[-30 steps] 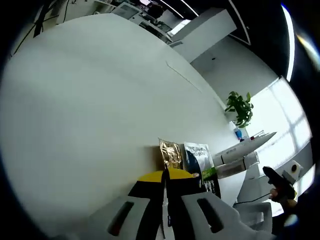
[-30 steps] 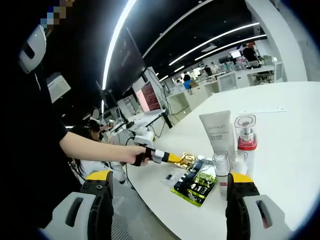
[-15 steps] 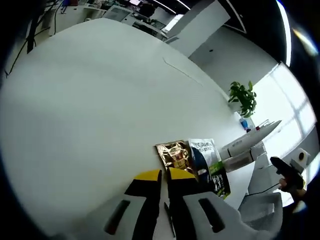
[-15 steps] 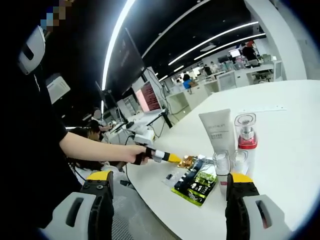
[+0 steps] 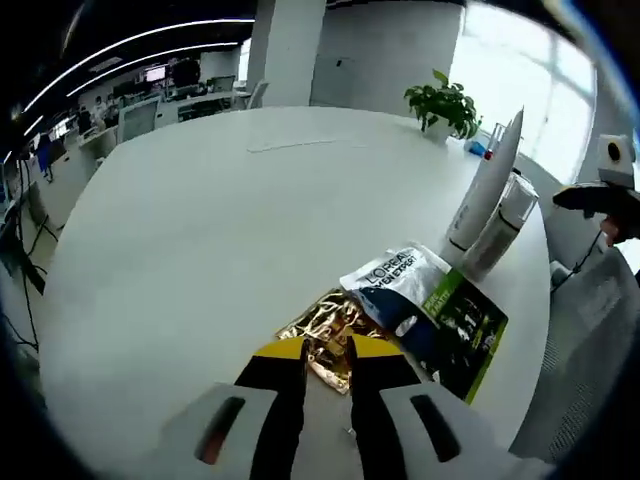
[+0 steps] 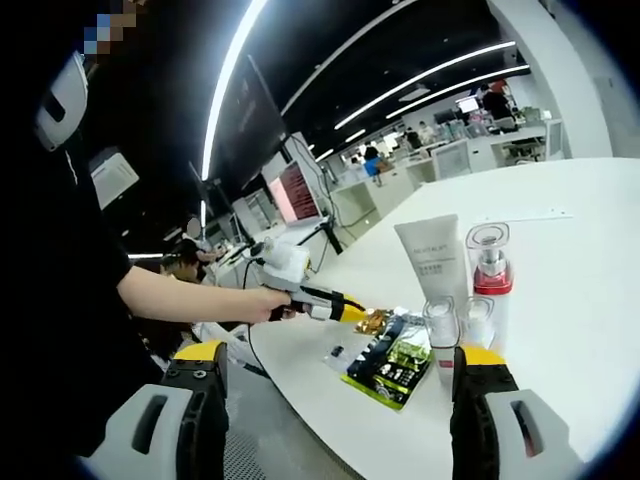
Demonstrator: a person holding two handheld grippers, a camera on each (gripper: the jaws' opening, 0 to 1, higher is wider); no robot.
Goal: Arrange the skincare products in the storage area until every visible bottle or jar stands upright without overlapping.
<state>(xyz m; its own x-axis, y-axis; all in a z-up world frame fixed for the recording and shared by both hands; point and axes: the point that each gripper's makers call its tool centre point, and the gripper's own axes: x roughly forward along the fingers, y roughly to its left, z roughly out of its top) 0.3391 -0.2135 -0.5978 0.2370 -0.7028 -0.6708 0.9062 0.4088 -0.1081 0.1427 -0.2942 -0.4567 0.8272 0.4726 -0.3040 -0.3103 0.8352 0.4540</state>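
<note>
- The left gripper (image 5: 327, 352) has its yellow-tipped jaws nearly together at the near edge of the gold foil sachet (image 5: 322, 327), which lies flat on the white table (image 5: 200, 220) close to its near edge. The pictures do not show whether the foil sits between the jaws or just ahead of them, so I cannot tell if it is gripped.
- The foil touches the white-and-blue sachet (image 5: 400, 285), which overlaps the green-and-black sachet (image 5: 455, 320). Judged from this, dragging the foil could shift the whole overlapped stack toward the table's edge, which is close by in the right gripper view.
- The tall white tube (image 5: 485, 185) and the grey pump bottle (image 5: 500, 230) stand upright just beyond the sachets, near the table's edge. A sweep of the left gripper or a sliding sachet could knock them over, undoing what the task asks for.
- In the right gripper view the tube (image 6: 432, 262), a red-collared pump bottle (image 6: 489, 262) and two small clear-capped bottles (image 6: 441, 325) stand close together; one tipping would likely take its neighbours down.
- The right gripper (image 6: 335, 400) hangs with its jaws wide apart and empty, off the table's edge, well apart from the products, so it is not placed to steady anything.
- A thin, slippery foil is a weak hold for flat jaws; it may crumple or slip out if lifted.
</note>
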